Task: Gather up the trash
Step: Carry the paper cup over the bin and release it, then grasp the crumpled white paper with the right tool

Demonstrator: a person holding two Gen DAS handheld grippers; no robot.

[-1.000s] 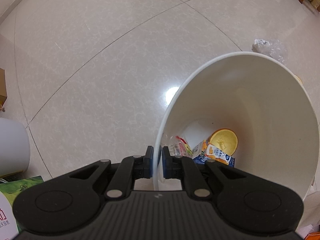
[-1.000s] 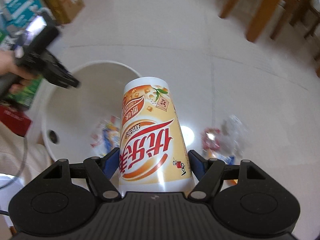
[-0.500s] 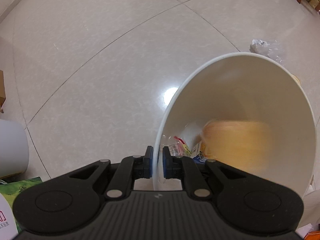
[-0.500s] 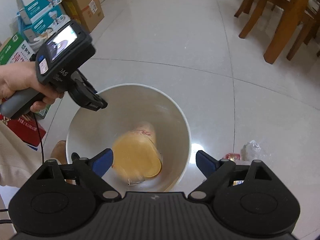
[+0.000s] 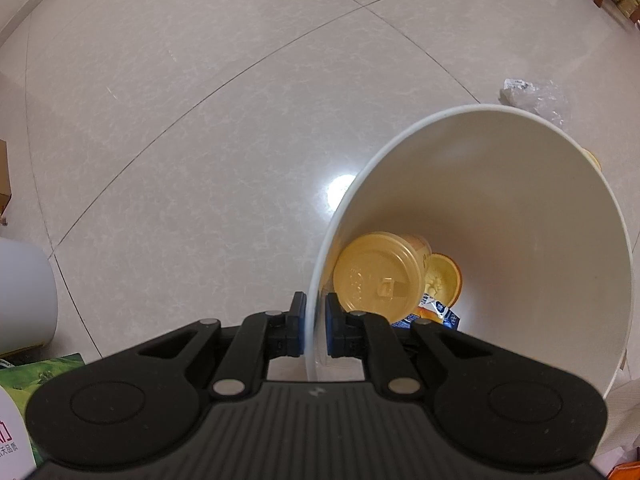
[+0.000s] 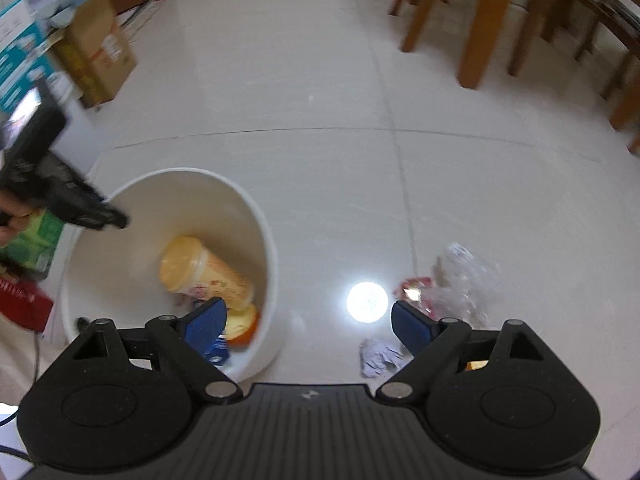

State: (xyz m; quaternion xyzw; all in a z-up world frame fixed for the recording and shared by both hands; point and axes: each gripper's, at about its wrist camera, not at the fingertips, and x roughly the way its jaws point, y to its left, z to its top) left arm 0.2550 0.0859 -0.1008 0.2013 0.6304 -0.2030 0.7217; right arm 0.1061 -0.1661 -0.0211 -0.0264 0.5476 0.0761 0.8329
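Right wrist view: crumpled paper is seen at six o'clock between the spread, empty right hand-held gripper, nearer than the left, clamped on the bin rim

We are looking down on a glossy cream tiled floor that is mirroring a round ceiling light, with brown wooden chair and table legs and stacked cardboard boxes standing along its edges.
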